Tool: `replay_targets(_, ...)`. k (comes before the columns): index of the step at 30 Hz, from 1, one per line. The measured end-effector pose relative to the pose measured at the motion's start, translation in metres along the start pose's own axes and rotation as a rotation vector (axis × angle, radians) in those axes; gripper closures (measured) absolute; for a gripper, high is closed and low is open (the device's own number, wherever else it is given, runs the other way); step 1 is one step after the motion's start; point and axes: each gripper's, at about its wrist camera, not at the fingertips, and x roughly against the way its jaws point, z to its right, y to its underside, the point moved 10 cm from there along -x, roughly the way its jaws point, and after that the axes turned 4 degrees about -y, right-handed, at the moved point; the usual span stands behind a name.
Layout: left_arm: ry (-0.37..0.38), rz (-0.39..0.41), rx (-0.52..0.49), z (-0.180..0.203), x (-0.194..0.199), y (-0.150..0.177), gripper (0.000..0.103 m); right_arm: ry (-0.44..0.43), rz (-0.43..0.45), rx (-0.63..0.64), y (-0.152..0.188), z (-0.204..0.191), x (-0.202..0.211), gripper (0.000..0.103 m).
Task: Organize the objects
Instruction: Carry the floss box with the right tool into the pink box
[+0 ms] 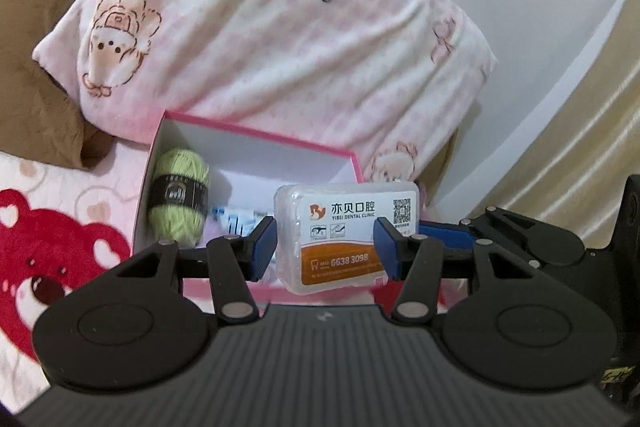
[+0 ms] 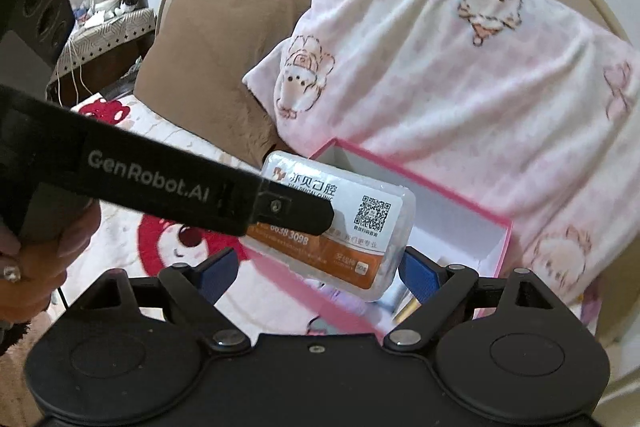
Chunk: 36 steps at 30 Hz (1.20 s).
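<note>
Left wrist view only: ball of pale green yarn with black band at the left end of the open pink cardboard box with white lining; blurred small items beside it, unidentifiable.

Both views: clear plastic dental-clinic case with orange and white label, clamped between the blue pads of the left gripper, above the box.

Right wrist view only: right gripper, jaws wide, closing slowly, nothing pressed between them; hand at lower left.
</note>
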Motion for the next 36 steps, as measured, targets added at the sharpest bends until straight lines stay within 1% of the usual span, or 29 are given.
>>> replay_targets(3,-0.005,-0.01,0.006,-0.006,-0.022,-0.009,0.051,0.028,-0.017,0.007,-0.005,0.016,-0.02,0.018)
replay_targets(5,-0.011,-0.023,0.009,-0.011,-0.039,-0.012,0.051,0.032,-0.033,-0.003,-0.004,0.027,-0.035,0.02)
replay_targets(7,-0.027,-0.029,0.003,-0.017,-0.057,-0.014,0.051,0.038,-0.052,-0.019,-0.003,0.04,-0.051,0.028)
replay_targets(13,-0.045,-0.058,0.001,-0.036,-0.11,-0.018,0.051,0.017,-0.105,-0.066,0.003,0.071,-0.095,0.034)
replay_targets(20,-0.07,-0.1,0.023,-0.06,-0.172,-0.022,0.052,-0.03,-0.163,-0.183,0.012,0.108,-0.151,0.036)
replay_targets(25,-0.116,-0.139,0.016,-0.073,-0.209,-0.019,0.052,-0.052,-0.214,-0.254,0.02,0.123,-0.186,0.037)
replay_targets(28,-0.149,-0.156,-0.005,-0.076,-0.226,-0.018,0.052,-0.061,-0.235,-0.295,0.025,0.13,-0.199,0.037)
replay_targets(33,-0.185,-0.178,-0.026,-0.08,-0.241,-0.014,0.055,-0.044,-0.266,-0.304,0.032,0.134,-0.217,0.038)
replay_targets(36,-0.211,-0.188,-0.028,-0.084,-0.246,-0.011,0.056,-0.043,-0.28,-0.297,0.035,0.133,-0.224,0.041)
